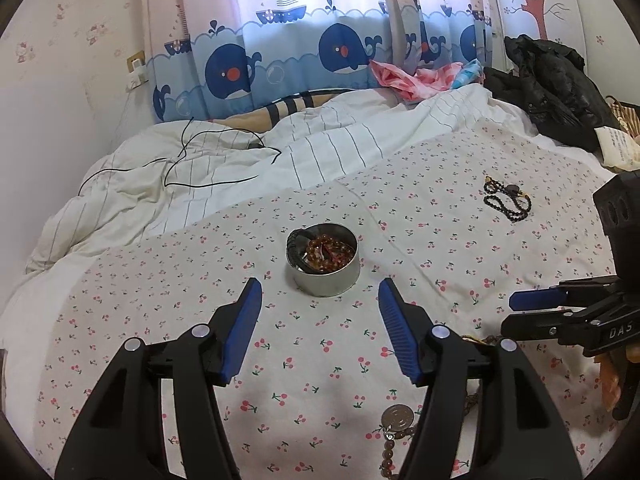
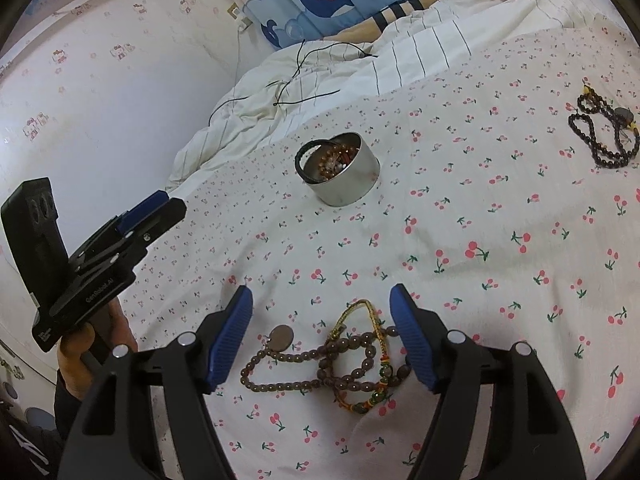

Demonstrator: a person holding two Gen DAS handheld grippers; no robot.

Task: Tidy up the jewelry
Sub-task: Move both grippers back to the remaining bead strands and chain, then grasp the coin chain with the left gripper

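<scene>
A round metal tin sits on the cherry-print sheet, holding amber beads and a black band. My left gripper is open and empty, hovering just short of the tin. My right gripper is open, straddling a heap of brown bead necklace with a coin pendant and a gold-green cord bracelet. Part of that heap shows in the left wrist view. A dark bead string lies farther right.
A rumpled striped duvet with a thin black cable lies behind the tin. A black jacket and pink cloth sit at the bed's far side under the whale curtain. A wall is on the left.
</scene>
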